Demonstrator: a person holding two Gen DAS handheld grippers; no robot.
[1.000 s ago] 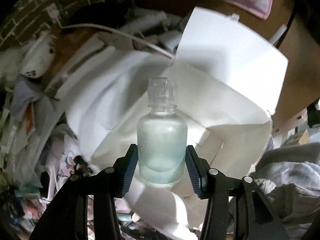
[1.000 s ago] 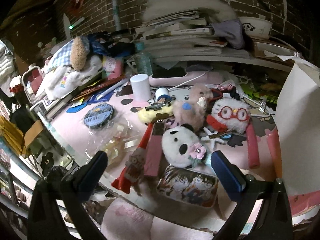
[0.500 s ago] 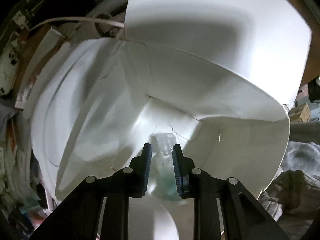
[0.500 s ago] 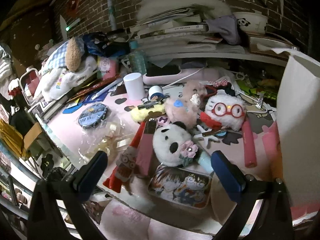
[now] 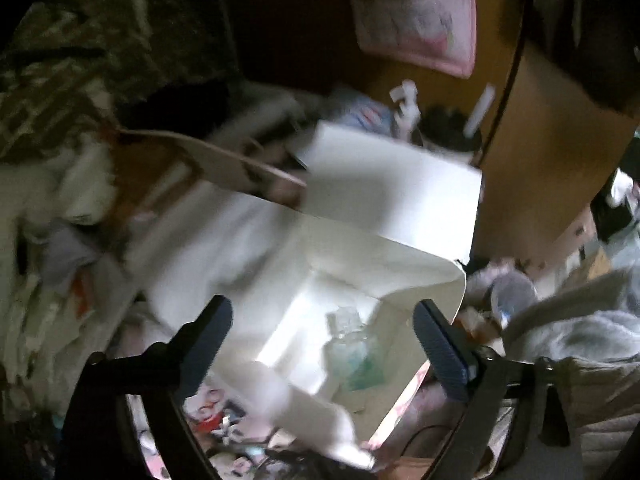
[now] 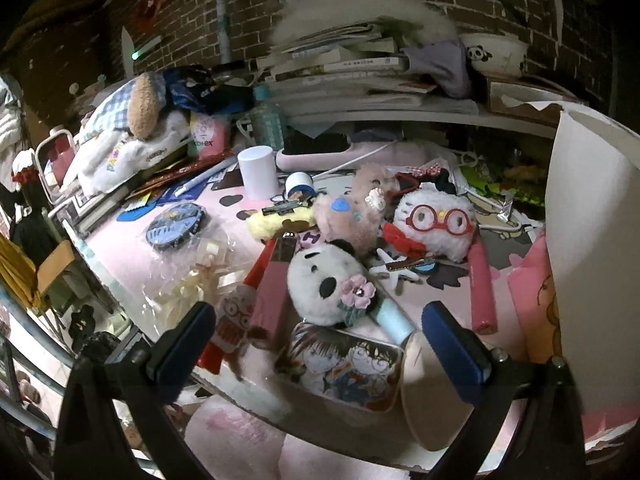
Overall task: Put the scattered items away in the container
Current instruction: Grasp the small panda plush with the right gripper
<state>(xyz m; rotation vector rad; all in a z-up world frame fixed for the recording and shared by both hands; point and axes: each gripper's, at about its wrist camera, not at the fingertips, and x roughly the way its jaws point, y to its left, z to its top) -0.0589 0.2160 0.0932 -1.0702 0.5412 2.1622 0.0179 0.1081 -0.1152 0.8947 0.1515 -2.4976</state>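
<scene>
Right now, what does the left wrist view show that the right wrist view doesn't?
Left only: the left gripper, jaws just opened and empty, above the bottle lying inside the white box.
Right only: the right gripper, open over the desk, with panda plush, glasses plush and white cup.
Both: the box's white wall.
</scene>
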